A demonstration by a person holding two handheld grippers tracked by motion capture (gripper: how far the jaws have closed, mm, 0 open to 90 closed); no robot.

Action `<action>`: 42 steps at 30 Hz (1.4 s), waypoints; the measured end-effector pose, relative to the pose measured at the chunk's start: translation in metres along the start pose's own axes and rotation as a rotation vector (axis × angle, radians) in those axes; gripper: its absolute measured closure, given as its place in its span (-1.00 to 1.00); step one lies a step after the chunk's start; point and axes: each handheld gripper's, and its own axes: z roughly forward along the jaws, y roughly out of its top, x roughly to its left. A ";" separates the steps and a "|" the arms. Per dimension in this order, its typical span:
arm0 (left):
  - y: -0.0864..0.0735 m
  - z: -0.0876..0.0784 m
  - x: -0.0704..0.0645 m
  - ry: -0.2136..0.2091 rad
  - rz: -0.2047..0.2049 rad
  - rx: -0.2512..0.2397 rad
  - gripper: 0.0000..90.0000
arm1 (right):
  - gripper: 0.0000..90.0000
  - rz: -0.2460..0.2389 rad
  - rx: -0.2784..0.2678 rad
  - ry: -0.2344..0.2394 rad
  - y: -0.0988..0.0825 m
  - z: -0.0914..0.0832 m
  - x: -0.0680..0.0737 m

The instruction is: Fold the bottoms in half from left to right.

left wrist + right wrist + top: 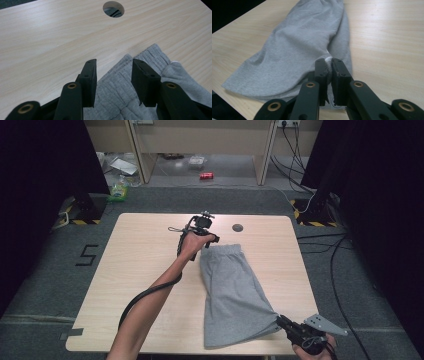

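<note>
My right tongs (328, 71) clamp the grey shorts (230, 295) at lower right; my left tongs (113, 82) gape over their waistband (140, 56), mid-worktop (145, 255).

Bare wood lay open across the whole left half of the table (135, 270), crossed only by the left forearm (150, 300) and its trailing cable (145, 295). Down the middle-right, grey shorts (230, 295) covered the surface from waistband to near edge, pinched at the near right corner by the right gripper (329, 72), with the left gripper (113, 75) spread wide over the waistband. Beyond, a cable hole (238, 227) broke the far board.
</note>
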 end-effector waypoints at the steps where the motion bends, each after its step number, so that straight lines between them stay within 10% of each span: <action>1: -0.001 0.000 0.001 0.001 -0.004 0.000 0.22 | 0.78 0.012 0.002 -0.004 -0.001 0.000 -0.002; 10: -0.009 -0.004 0.010 0.006 -0.008 0.013 0.14 | 0.50 0.006 -0.020 -0.005 0.019 0.003 0.000; 21: -0.021 -0.012 0.028 0.010 -0.024 0.016 0.07 | 0.44 -0.070 0.117 0.011 0.072 0.081 -0.002; 35: -0.036 -0.014 0.037 -0.008 -0.029 0.027 0.03 | 0.39 -0.027 0.271 -0.001 0.085 0.152 -0.024; 42: -0.041 -0.008 0.040 -0.020 -0.042 0.033 0.02 | 0.84 -0.058 0.292 0.011 0.084 0.167 -0.027</action>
